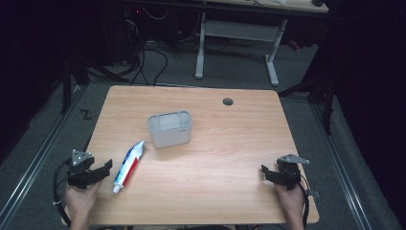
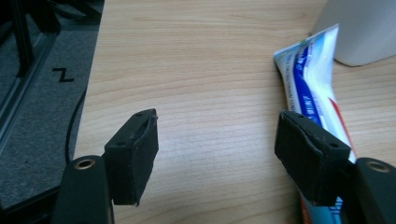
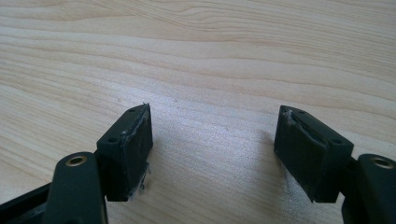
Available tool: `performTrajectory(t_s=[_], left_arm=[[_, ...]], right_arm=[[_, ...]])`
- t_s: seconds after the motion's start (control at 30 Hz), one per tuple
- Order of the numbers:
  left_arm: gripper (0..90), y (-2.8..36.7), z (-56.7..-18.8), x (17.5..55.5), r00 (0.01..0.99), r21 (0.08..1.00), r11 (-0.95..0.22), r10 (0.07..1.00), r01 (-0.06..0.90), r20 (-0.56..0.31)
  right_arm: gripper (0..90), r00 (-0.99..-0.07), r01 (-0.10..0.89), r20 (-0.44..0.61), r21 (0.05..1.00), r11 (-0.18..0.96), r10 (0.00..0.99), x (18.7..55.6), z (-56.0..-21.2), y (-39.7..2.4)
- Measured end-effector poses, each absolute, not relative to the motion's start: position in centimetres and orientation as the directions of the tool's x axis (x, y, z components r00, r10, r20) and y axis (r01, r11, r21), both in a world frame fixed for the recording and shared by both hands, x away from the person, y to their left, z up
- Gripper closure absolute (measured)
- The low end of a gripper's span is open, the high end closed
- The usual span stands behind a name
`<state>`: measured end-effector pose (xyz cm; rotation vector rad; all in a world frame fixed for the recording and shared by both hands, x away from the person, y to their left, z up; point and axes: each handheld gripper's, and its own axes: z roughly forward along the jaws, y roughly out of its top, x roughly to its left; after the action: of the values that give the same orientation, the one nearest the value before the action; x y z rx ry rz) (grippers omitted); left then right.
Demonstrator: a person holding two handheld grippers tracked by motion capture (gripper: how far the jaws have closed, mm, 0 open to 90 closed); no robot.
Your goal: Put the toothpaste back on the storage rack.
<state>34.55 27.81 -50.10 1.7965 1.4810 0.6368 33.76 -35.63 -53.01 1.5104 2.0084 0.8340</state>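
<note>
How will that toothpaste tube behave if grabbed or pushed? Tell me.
The toothpaste tube lies flat, so it will probably slide rather than roll. Its crimped end looks bent, suggesting a soft body that dents under the pads. Its glossy skin may be slippery.

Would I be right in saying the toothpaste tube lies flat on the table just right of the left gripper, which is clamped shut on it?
Not quite. The toothpaste tube does lie flat on the table just right of the left gripper, but the jaws stand open with nothing between them. The left gripper view shows bare wood in the gap and the tube beside the right-hand jaw.
</note>
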Motion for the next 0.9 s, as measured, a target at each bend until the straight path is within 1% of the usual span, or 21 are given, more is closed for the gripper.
performTrajectory(t_s=[0.17, 0.3, 0.47, 0.53, 0.73, 0.9], left_arm=[[35.3, 27.7, -49.2, 33.8, 0.245, 0.785, -0.084, 0.966, 0.614, -0.087], [35.5, 27.2, -48.5, 33.3, 0.272, 0.774, -0.094, 0.957, 0.626, -0.103], [34.3, 26.5, -47.8, 33.0, 0.304, 0.761, -0.131, 0.949, 0.635, -0.091], [35.5, 25.9, -47.5, 33.0, 0.32, 0.758, -0.155, 0.944, 0.634, -0.074], [35.9, 24.6, -47.6, 33.6, 0.354, 0.74, -0.187, 0.932, 0.646, -0.073], [38.4, 23.6, -47.5, 34.5, 0.375, 0.73, -0.215, 0.925, 0.649, -0.061]], right_arm=[[27.8, -0.267, 0.665, -0.02, 0.719, 0.199, 0.963, 33.8, -53.0, -35.6], [27.8, -0.267, 0.665, -0.019, 0.719, 0.199, 0.963, 33.8, -53.0, -35.6], [27.8, -0.267, 0.666, -0.019, 0.719, 0.199, 0.963, 33.8, -53.0, -35.6], [27.8, -0.269, 0.665, -0.02, 0.719, 0.201, 0.963, 33.8, -53.0, -35.7], [27.8, -0.268, 0.666, -0.019, 0.719, 0.2, 0.963, 33.8, -53.0, -35.6], [27.7, -0.27, 0.665, -0.019, 0.719, 0.2, 0.963, 33.8, -53.0, -35.7]])
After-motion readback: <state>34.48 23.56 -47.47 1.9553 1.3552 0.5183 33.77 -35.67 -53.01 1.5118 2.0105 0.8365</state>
